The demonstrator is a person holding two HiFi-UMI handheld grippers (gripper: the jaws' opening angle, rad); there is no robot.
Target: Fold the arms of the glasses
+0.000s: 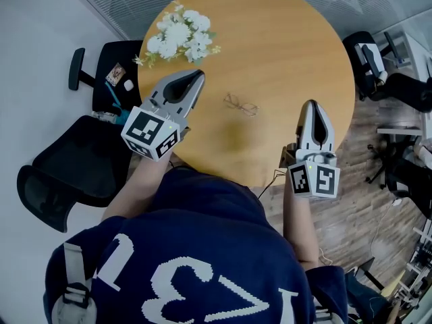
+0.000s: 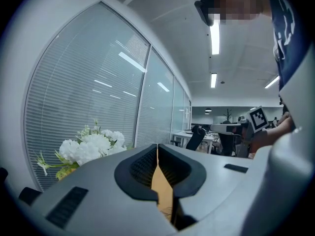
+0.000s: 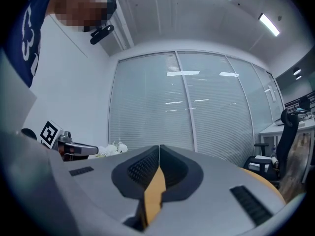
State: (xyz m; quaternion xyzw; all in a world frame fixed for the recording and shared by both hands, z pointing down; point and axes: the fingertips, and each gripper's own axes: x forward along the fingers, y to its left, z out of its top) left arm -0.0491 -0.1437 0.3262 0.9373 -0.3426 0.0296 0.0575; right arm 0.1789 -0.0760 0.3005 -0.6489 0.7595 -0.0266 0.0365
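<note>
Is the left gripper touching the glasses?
Apart. The head view shows bare table between the left gripper and the glasses, which lie alone.

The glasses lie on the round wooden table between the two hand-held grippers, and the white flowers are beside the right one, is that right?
Not quite. In the head view the white flowers stand by the left hand-held gripper, not the right hand-held gripper. The glasses do lie on the table between the two.

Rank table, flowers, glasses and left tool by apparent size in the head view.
1. table
2. flowers and left tool: about alike, tool nearer the camera, so unranked
3. glasses
</note>
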